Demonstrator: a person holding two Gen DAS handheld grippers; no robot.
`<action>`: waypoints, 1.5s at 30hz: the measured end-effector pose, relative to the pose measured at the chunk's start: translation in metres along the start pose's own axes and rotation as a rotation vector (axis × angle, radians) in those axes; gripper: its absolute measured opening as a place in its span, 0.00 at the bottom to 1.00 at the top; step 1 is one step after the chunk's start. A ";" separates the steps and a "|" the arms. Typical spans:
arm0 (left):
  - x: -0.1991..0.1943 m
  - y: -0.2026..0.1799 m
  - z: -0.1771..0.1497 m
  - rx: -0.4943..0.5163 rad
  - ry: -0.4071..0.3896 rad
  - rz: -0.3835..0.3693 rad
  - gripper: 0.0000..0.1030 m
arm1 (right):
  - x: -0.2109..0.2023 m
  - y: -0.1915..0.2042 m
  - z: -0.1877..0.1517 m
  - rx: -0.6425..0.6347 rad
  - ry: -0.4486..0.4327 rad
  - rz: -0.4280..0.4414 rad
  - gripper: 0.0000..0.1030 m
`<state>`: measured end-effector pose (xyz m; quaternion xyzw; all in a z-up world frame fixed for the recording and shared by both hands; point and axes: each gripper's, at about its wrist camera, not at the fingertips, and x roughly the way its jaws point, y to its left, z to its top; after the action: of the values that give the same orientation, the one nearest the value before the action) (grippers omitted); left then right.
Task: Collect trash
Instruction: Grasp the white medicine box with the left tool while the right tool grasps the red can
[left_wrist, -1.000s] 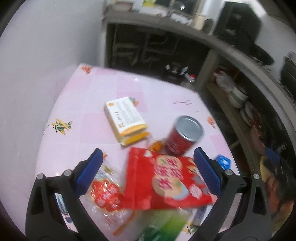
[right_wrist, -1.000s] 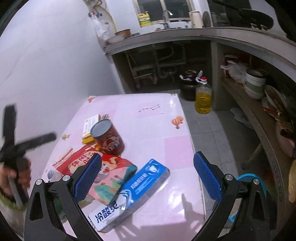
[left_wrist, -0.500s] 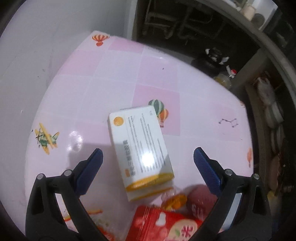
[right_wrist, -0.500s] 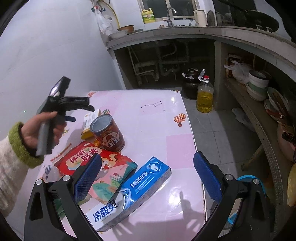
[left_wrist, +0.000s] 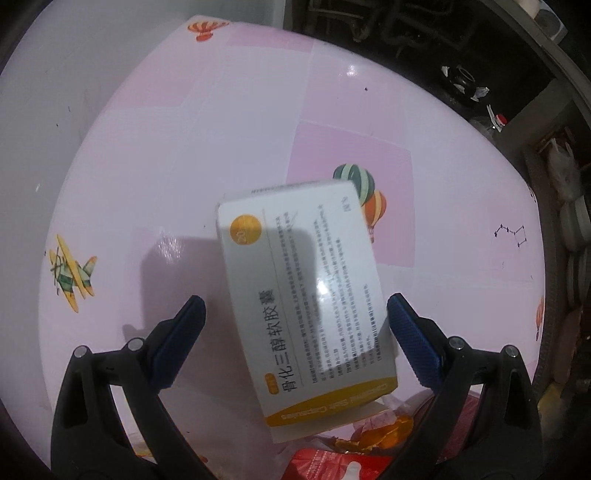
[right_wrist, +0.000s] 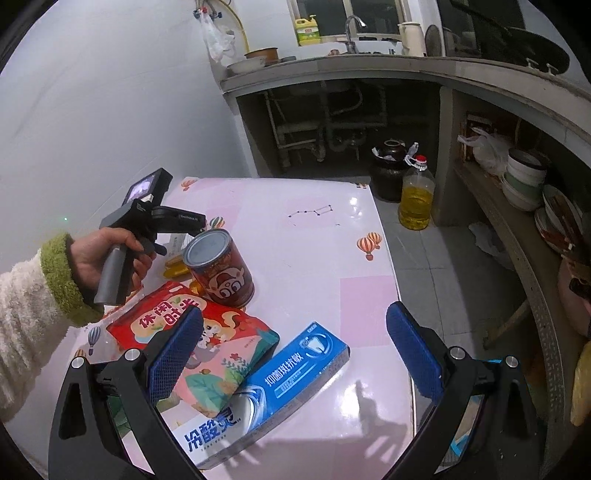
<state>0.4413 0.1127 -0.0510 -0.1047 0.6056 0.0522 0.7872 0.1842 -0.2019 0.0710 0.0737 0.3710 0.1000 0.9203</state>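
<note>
Between the spread left gripper, medicine box (near end cropped); right gripper spread wide

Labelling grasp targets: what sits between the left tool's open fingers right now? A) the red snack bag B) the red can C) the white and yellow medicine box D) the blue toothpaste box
C: in the left wrist view the white and yellow medicine box lies flat on the pink table between the open fingers of the left tool, not yet gripped.
</note>
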 end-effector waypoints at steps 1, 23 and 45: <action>0.001 0.002 -0.001 -0.003 0.004 -0.006 0.92 | 0.001 0.001 0.001 -0.002 0.001 0.005 0.94; -0.017 0.044 -0.026 -0.006 -0.034 -0.083 0.67 | 0.124 0.072 0.044 -0.210 0.195 0.223 0.94; -0.090 0.079 -0.060 -0.025 -0.233 -0.207 0.65 | 0.169 0.076 0.045 -0.185 0.209 0.160 0.65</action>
<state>0.3451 0.1797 0.0131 -0.1698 0.4953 -0.0100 0.8519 0.3245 -0.0907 0.0065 0.0074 0.4470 0.2139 0.8685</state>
